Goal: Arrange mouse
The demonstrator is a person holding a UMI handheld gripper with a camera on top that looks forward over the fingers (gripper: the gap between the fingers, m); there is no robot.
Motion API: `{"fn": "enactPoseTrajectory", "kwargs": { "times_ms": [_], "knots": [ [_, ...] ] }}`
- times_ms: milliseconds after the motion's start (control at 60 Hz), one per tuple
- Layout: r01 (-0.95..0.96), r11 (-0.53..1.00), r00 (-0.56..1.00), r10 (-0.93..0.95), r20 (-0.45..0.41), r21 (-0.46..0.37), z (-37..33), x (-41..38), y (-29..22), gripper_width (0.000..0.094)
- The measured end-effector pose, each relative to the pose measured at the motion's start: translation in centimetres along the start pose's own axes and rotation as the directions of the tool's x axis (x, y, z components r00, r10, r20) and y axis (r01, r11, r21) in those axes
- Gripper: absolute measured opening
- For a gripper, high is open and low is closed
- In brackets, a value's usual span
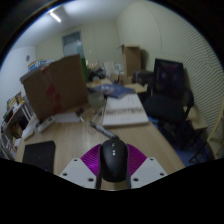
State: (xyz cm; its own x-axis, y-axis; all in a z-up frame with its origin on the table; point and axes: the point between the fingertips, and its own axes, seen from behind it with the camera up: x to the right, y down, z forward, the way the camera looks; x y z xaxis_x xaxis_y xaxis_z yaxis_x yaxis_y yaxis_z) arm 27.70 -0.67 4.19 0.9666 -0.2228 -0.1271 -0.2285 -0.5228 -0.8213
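Black mouse [114, 158] pinched in claw [114, 170], bare desk [90, 135] ahead, cardboard box [55, 88] beyond

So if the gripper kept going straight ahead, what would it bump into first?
The gripper already holds the black mouse between its fingers. Going straight on, bare wooden table comes first, then probably the papers lying farther along, though depth is hard to judge.

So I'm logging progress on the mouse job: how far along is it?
Done: the hand-held gripper has the black mouse between its pink pads, apparently gripped. In hand: the mouse seems carried above the wooden desk. Left: setting it down, perhaps on the dark mouse mat beside the fingers, though the target spot is unclear.
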Motion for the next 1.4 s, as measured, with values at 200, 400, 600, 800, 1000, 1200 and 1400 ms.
{"fn": "enactPoseTrajectory", "kwargs": {
  "times_ms": [200, 400, 600, 800, 1000, 1200, 1400],
  "knots": [
    [0.016, 0.972, 0.999, -0.024, 0.03, 0.236, -7.8, -11.6, -10.5, 0.0329],
    [0.092, 0.983, 0.976, -0.121, 0.183, 0.159, -6.1, -29.0, -2.6, 0.0332],
    [0.246, 0.969, 0.95, -0.239, 0.199, -0.011, -1.8, -34.0, 9.9, 0.0353],
    [0.337, 0.942, 0.922, -0.33, 0.203, 0.001, -0.7, -34.6, 11.9, 0.0468],
    [0.294, 0.941, 0.937, -0.248, 0.246, -0.169, -1.9, -33.9, 12.6, 0.0844],
    [0.272, 0.943, 0.935, -0.212, 0.285, -0.19, -8.7, -32.8, 10.1, 0.084],
    [0.163, 0.962, 0.968, -0.112, 0.226, -0.22, -17.8, -27.8, 9.1, 0.0838]
  ]
}}
